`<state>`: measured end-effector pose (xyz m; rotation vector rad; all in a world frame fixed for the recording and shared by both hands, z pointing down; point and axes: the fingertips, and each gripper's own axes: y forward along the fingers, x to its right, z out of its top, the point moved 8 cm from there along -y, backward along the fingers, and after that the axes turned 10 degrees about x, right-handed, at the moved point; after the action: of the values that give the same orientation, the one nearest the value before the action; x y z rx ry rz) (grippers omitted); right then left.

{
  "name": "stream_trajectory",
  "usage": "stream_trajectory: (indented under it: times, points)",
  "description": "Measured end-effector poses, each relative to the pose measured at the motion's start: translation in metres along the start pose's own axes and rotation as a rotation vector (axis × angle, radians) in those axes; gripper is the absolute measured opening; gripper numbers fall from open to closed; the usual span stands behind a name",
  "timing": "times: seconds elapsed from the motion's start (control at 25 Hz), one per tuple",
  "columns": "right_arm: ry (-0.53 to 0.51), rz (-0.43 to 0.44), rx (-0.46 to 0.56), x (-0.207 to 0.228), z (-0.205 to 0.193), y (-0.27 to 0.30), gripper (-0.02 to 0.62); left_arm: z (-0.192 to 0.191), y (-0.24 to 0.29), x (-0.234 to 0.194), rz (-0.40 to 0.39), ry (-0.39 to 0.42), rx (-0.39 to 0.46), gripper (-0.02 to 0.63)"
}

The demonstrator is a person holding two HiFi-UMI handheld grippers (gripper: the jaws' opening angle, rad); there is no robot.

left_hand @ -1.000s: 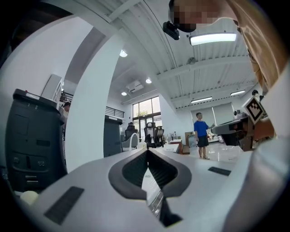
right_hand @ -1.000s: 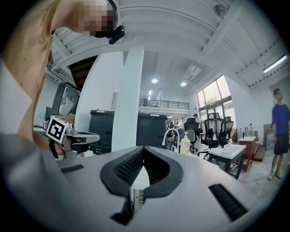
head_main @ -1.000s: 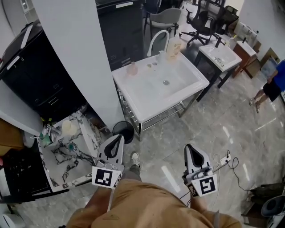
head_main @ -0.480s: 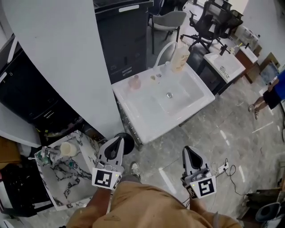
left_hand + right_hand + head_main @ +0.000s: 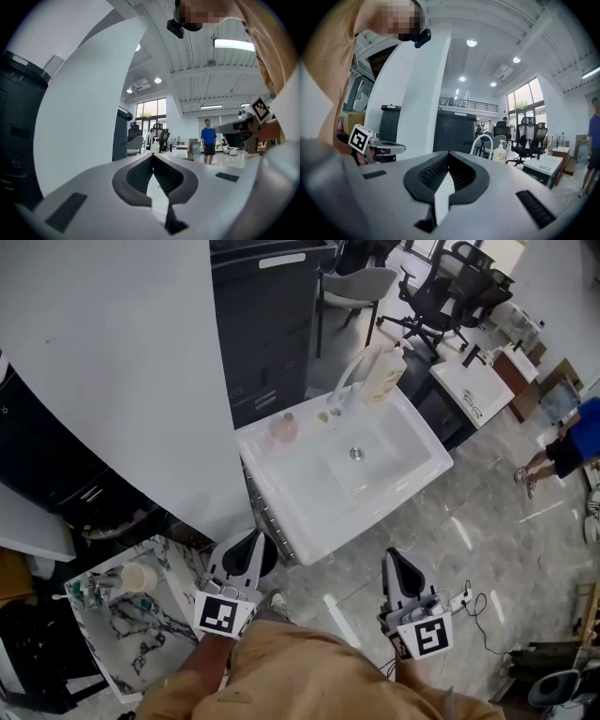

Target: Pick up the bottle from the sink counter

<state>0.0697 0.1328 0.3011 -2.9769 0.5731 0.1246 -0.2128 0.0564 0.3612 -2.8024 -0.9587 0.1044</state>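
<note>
At the far rim of the white sink counter (image 5: pixel 281 479), the pale pump bottle (image 5: pixel 384 374) is standing upright, just right of an arched white faucet (image 5: pixel 343 382). A small pink container (image 5: pixel 283 428) is sitting farther left. The left gripper (image 5: pixel 253 536) and right gripper (image 5: pixel 393 557) are hovering near the person, well apart from the bottle, jaws pressed together on nothing. The bottle's label is showing too small to read.

No legible words or numbers anywhere, only black-and-white square code markers (image 5: pixel 223 615), one on the left gripper (image 5: pixel 249 538) cube at 7 o'clock, one on the right gripper (image 5: pixel 395 557) cube at 5 o'clock
</note>
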Motion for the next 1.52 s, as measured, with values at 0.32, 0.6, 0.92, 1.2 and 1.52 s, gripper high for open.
stream_trajectory:
  times: [0.32, 0.6, 0.92, 1.2, 1.52]
  points:
    - [0.003, -0.034, -0.005, 0.011, -0.002, 0.005, 0.005, 0.000, 0.019, 0.001, -0.032, -0.003, 0.005, 0.003]
    - [0.014, 0.023, 0.020, 0.025, -0.002, 0.027, 0.005, 0.009, 0.029, 0.002, 0.015, 0.006, 0.029, 0.003]
    - [0.058, 0.110, 0.034, 0.062, -0.010, 0.055, 0.005, 0.014, 0.045, 0.010, 0.099, 0.022, 0.009, 0.003]
    - [0.055, 0.183, 0.038, 0.083, -0.013, 0.073, 0.005, 0.020, 0.082, 0.009, 0.139, 0.072, 0.025, 0.002]
    - [0.049, 0.169, 0.030, 0.107, -0.022, 0.074, 0.005, 0.001, 0.108, 0.004, 0.170, 0.089, 0.005, 0.003]
